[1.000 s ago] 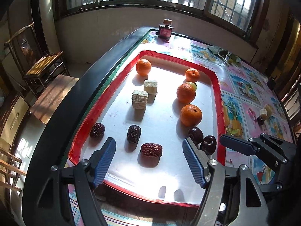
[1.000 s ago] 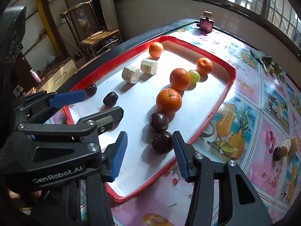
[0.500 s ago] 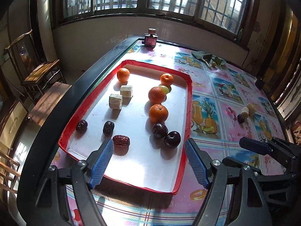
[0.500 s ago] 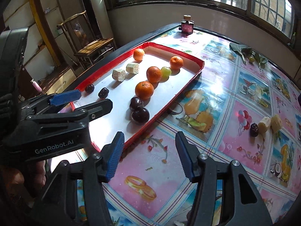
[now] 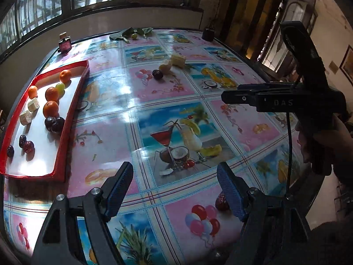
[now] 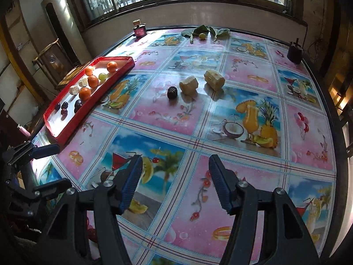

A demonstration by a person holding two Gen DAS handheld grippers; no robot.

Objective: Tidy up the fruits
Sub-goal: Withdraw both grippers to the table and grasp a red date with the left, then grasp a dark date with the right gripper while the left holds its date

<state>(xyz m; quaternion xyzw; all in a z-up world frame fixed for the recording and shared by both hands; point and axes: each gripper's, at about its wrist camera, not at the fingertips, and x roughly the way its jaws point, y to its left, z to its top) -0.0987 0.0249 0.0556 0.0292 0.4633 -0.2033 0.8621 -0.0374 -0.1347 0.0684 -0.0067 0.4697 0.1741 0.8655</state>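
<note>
A red tray (image 5: 66,132) (image 6: 92,95) at the table's left holds oranges (image 5: 51,108) (image 6: 85,92), a green grape (image 5: 60,86), dark plums (image 5: 54,123), red dates (image 5: 27,146) and pale cake blocks (image 5: 26,117). On the tablecloth lie a dark date (image 6: 172,92) (image 5: 157,74) and two pale chunks (image 6: 188,85) (image 6: 214,80). A red date (image 5: 220,202) lies beside my left gripper's right finger. My left gripper (image 5: 176,181) is open and empty over the cloth. My right gripper (image 6: 175,176) is open and empty too.
A small dark bottle (image 6: 139,29) stands at the far edge. Green leaves with a small fruit (image 6: 201,33) lie at the back. A dark pot (image 6: 294,53) stands at the far right. The right gripper's body (image 5: 286,101) shows in the left wrist view.
Both grippers have drawn back and swung right, away from the tray, which now sits far left. Both stay open and empty.
</note>
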